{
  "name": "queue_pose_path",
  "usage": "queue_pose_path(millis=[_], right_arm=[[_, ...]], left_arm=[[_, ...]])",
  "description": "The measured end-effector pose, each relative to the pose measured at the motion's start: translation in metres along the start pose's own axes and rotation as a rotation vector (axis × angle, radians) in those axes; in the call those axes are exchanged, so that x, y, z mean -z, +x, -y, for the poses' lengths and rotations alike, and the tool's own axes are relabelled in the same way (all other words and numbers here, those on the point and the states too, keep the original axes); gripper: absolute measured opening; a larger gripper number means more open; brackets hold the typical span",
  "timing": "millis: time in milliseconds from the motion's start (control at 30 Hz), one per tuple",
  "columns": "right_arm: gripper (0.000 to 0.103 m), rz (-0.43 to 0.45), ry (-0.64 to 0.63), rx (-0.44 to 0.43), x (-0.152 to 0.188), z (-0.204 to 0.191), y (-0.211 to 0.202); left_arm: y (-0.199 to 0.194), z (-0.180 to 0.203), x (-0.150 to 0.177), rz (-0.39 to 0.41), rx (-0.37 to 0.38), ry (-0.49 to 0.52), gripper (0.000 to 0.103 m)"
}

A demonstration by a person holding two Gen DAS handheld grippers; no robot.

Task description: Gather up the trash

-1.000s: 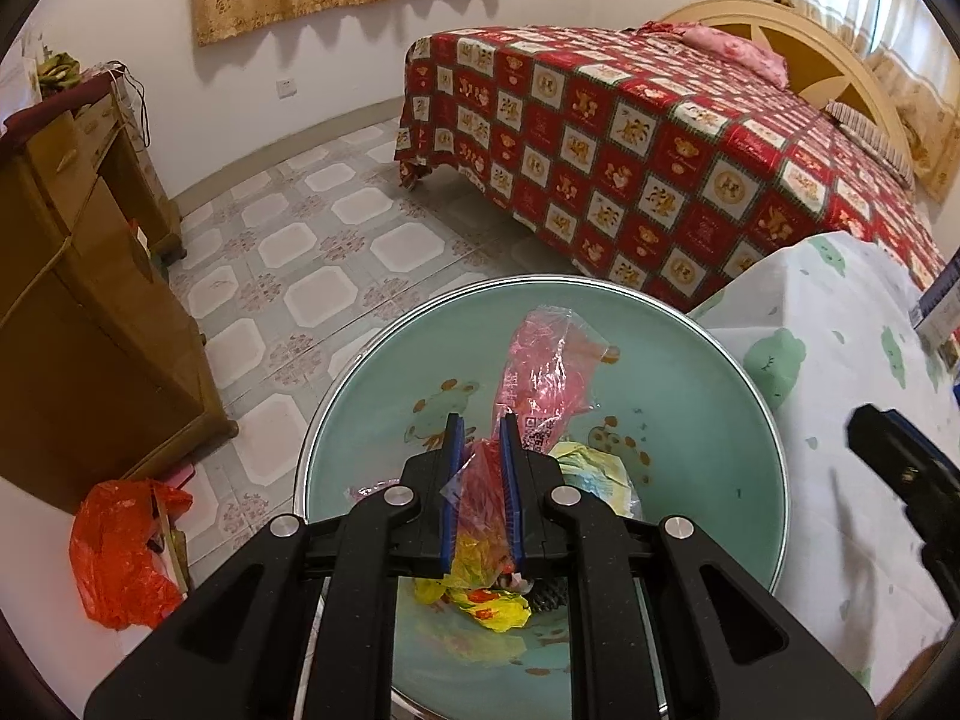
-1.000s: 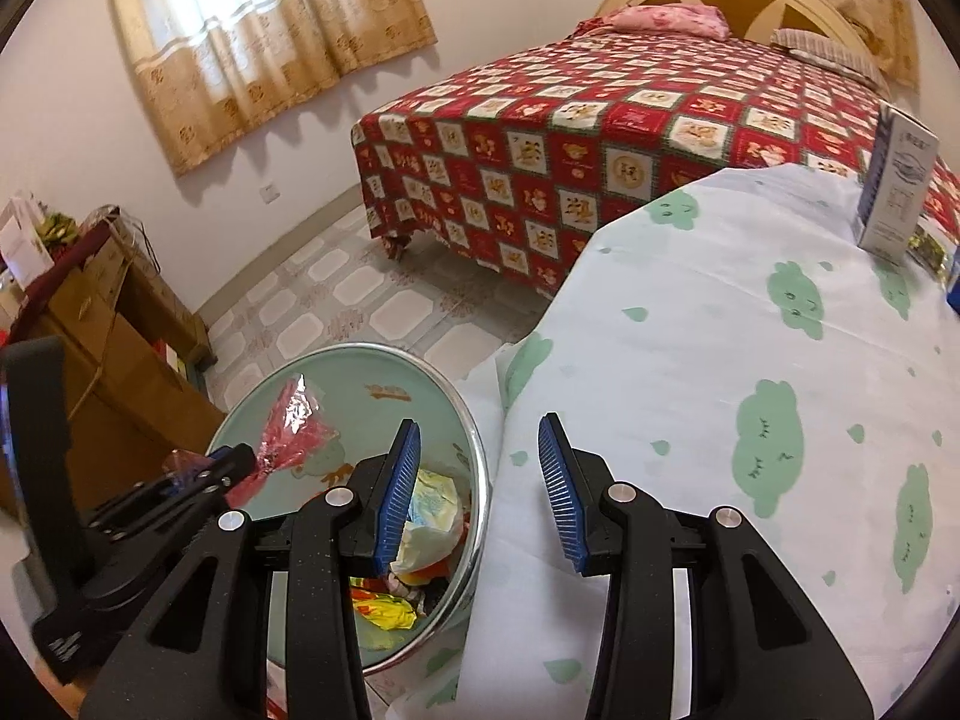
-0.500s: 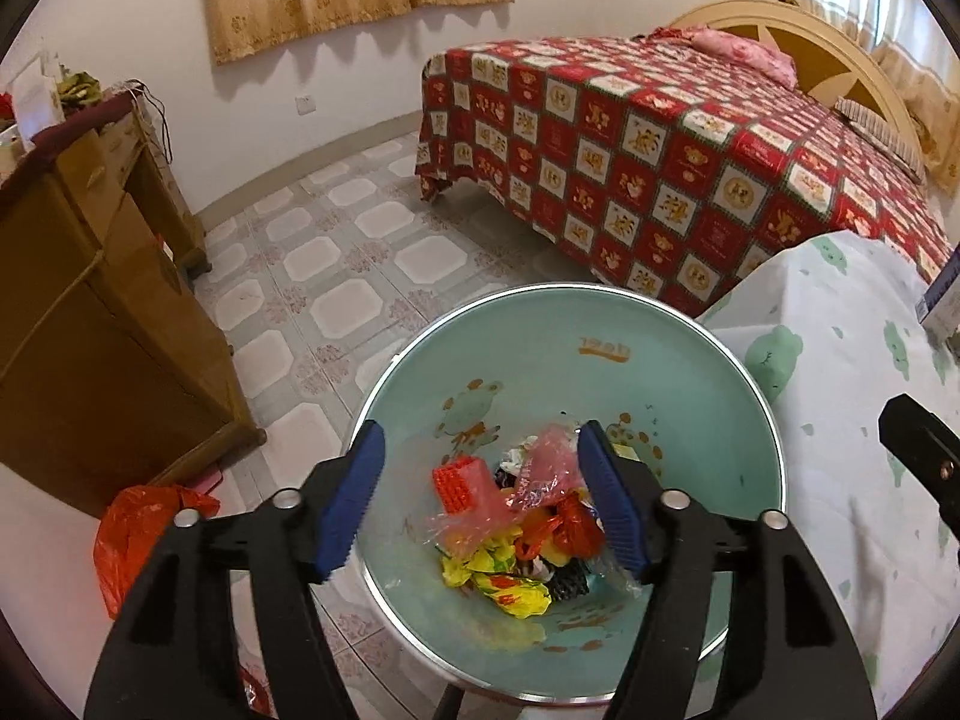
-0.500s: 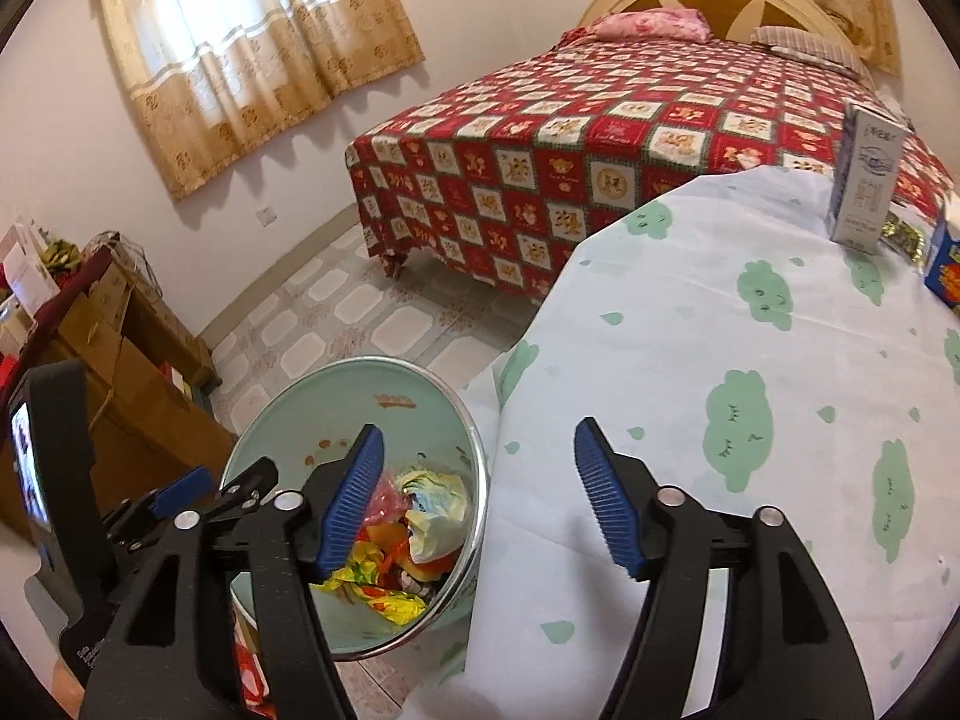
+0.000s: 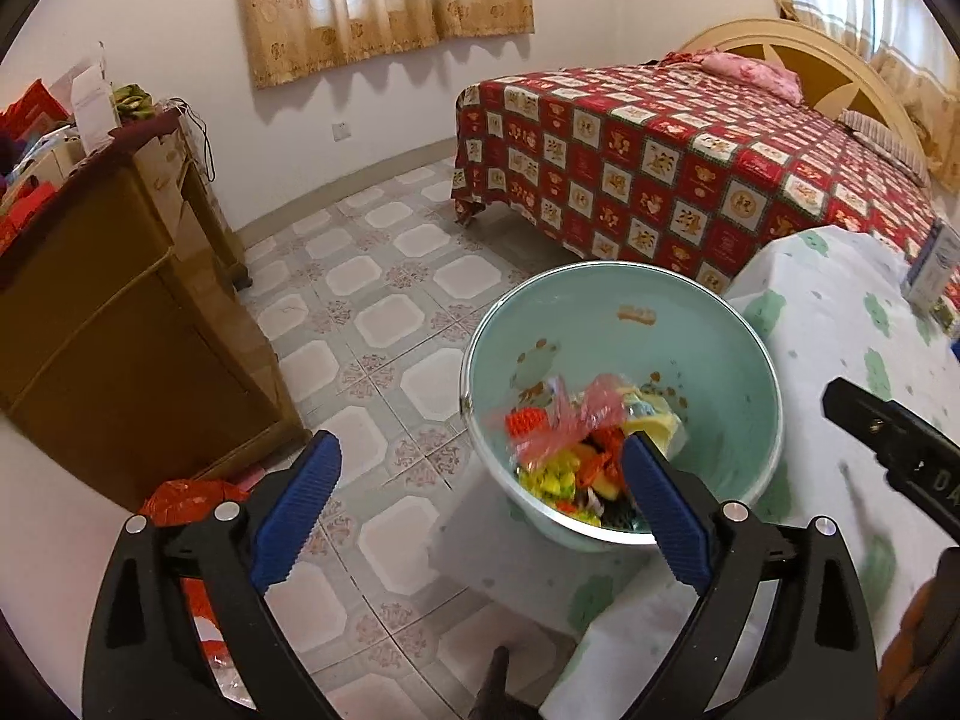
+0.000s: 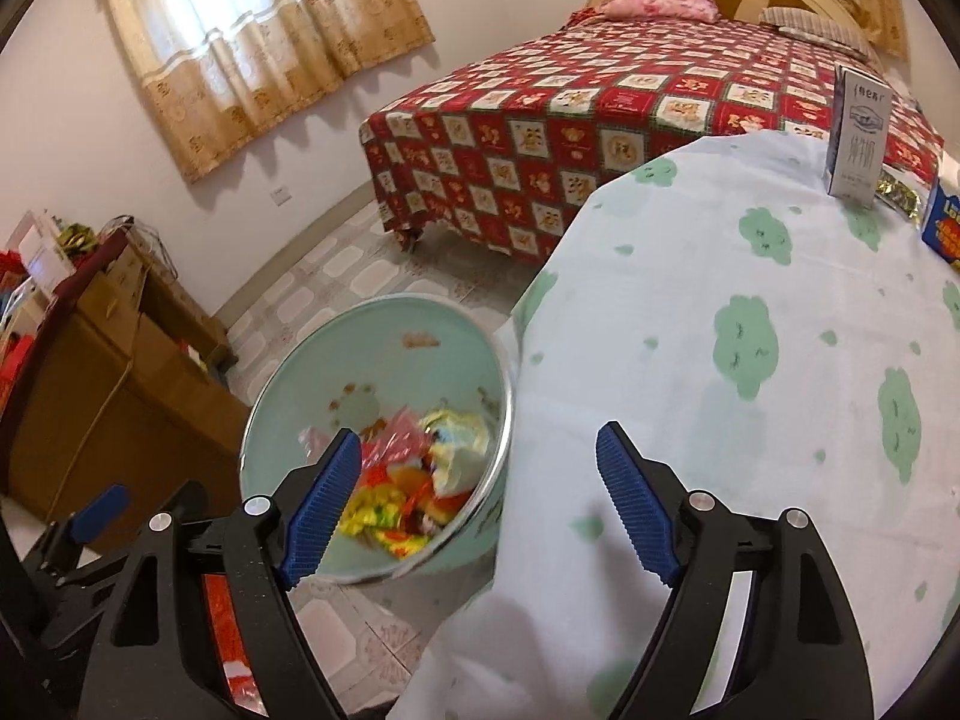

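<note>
While both grippers are hanging with their jaws spread wide and nothing between the pads, the trash is lying inside the pale green bin (image 5: 690, 354), which is standing on the tiled floor (image 5: 384, 324) just beside the cloth-covered table (image 5: 840, 324). In the left wrist view the bin is sitting right of centre, its metal rim ringing a heap at the bottom: a pink plastic wrapper (image 5: 576, 414) on top, with a red piece, yellow wrappers and darker scraps beneath it, all somewhat blurred. The left gripper (image 5: 474, 510) is filling the lower part of that frame, its jaws having just been opening, its right blue pad overlapping the bin's near rim in the picture and its left pad showing over bare floor.

In the right wrist view the bin is showing at lower left, the same heap of wrappers (image 6: 414, 480) lying in it. The right gripper (image 6: 480, 510) is spanning the bottom of the frame, its jaws also having just been opening; its left pad is overlapping the bin in the picture and its right pad is over the white cloth with green patches.

At the upper right of that view a white carton (image 6: 858, 138) is standing upright on the table, with a blue box (image 6: 942, 228) just beside it at the frame's edge. An orange plastic bag (image 5: 186, 498) is lying on the floor at the lower left of the left wrist view.
</note>
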State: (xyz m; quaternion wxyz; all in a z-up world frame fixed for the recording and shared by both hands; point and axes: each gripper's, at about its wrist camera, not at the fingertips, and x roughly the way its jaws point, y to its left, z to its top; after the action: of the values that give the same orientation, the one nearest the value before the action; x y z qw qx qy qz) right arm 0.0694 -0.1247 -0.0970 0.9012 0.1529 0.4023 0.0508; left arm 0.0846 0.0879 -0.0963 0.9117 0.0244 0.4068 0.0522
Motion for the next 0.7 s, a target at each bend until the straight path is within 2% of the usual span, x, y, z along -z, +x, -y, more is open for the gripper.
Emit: queue_pose_path(millis=[67,167,467,700], right_arm=[[0.085,0.010,-0.022,0.008,0.009,-0.006,-0.011],[0.086,0.023,-0.036,0.010,0.020,-0.013,-0.025],[0.088,0.093,-0.052,0.032,0.036,-0.018,-0.079],[0.089,0.233,-0.090,0.065,0.041,-0.029,-0.139]], left_arm=[[-0.013,-0.003,0.005,0.020,-0.005,0.007,0.094],[-0.032,-0.006,0.010,0.046,-0.008,0.008,0.097],[-0.085,-0.011,0.021,0.112,0.027,0.048,0.097],[-0.136,-0.017,0.020,0.226,0.074,0.052,0.097]])
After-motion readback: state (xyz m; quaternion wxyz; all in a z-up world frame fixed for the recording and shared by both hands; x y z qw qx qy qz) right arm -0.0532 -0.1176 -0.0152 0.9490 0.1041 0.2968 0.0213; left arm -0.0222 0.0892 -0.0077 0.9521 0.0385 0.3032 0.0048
